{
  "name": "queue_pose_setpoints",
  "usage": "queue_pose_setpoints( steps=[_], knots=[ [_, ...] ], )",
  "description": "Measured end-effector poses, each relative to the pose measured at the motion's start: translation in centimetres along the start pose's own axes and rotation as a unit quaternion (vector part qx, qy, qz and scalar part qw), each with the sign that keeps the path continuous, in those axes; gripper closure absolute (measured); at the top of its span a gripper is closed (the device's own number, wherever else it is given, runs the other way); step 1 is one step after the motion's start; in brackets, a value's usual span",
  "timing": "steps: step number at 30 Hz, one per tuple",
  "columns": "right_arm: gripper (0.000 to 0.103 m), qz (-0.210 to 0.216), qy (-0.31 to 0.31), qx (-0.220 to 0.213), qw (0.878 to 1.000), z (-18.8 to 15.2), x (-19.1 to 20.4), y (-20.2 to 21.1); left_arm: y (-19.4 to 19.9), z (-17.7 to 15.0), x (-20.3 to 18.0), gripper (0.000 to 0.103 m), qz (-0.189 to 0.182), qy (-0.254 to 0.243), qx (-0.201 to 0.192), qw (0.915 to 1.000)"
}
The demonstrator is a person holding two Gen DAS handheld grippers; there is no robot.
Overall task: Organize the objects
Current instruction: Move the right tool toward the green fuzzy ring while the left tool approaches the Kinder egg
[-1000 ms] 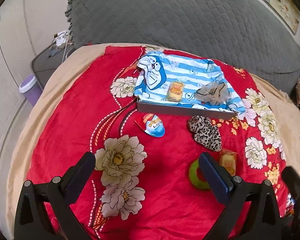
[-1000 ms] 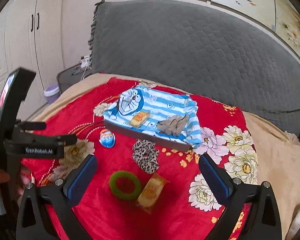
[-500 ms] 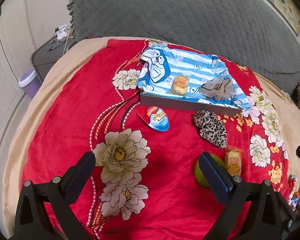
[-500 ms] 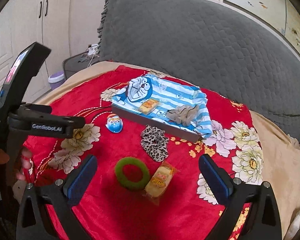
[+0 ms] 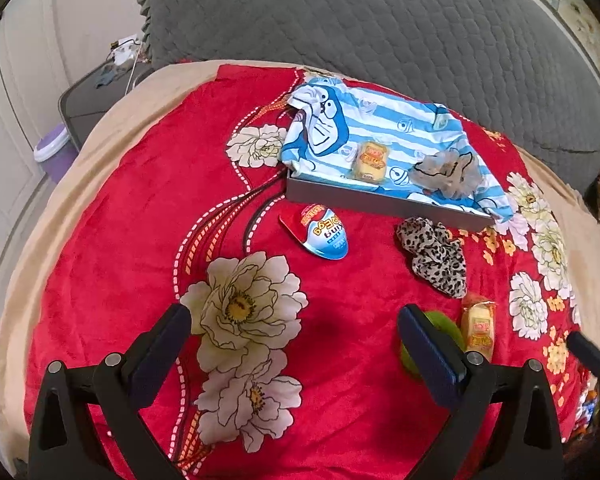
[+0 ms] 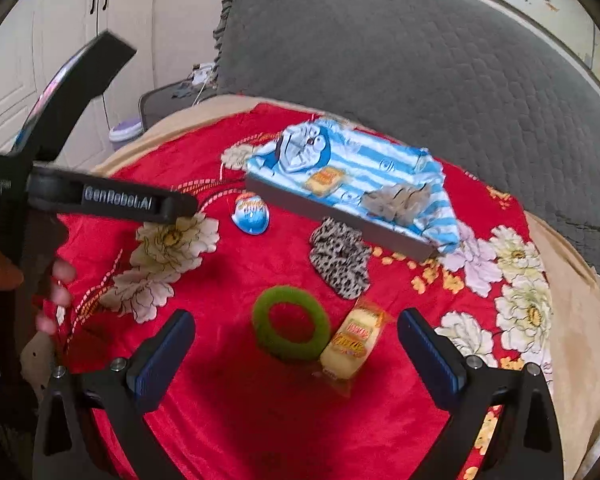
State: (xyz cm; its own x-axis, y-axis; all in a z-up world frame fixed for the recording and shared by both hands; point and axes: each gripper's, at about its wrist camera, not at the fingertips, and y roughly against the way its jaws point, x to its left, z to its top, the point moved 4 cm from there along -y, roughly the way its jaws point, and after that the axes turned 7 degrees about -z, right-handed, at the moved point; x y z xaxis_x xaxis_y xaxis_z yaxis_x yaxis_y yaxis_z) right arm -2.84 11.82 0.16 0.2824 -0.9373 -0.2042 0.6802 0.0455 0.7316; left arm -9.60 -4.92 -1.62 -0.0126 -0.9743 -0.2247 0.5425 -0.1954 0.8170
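Both claws I'm running stand wide apart with nothing between the pads: my left gripper (image 5: 294,334) hangs over the big cream flower printed on the red blanket (image 5: 140,216), and my right gripper (image 6: 296,338) hangs just above the green ring (image 6: 291,323) and the yellow snack packet (image 6: 352,340), which lie touching each other near the blanket's near edge. From the right wrist view the left tool's black body crosses the left side, with a hand (image 6: 4,268) wrapped around its handle. Farther off sits the grey tray (image 5: 384,202), lined with a blue-and-white striped cartoon cloth (image 5: 384,132) — on that cloth rest a second yellow snack packet (image 5: 371,160) and a grey scrunchie (image 5: 446,172). Just in front of the tray's near wall lies the blue egg-shaped packet (image 5: 322,232), to the left, and the leopard-print scrunchie (image 5: 434,254), to the right (it lies just beside the wall). Behind everything rises a grey quilted headboard (image 5: 380,20); a lilac bin (image 5: 52,152) stands on the floor at far left.
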Motion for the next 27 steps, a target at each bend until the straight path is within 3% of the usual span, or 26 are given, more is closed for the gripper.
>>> queue_pose_setpoints(
  steps=[13,27],
  knots=[
    [0.001,0.010,0.008,0.043,0.999,-1.2,1.1,-4.1,-4.1,1.5,-1.1,0.000,-0.003,-0.028,0.013,0.9995],
    [0.001,0.015,-0.021,0.062,0.998,-0.7,0.9,-7.4,-8.3,2.8,-0.6,0.000,-0.008,-0.020,0.029,0.9993]
  ],
)
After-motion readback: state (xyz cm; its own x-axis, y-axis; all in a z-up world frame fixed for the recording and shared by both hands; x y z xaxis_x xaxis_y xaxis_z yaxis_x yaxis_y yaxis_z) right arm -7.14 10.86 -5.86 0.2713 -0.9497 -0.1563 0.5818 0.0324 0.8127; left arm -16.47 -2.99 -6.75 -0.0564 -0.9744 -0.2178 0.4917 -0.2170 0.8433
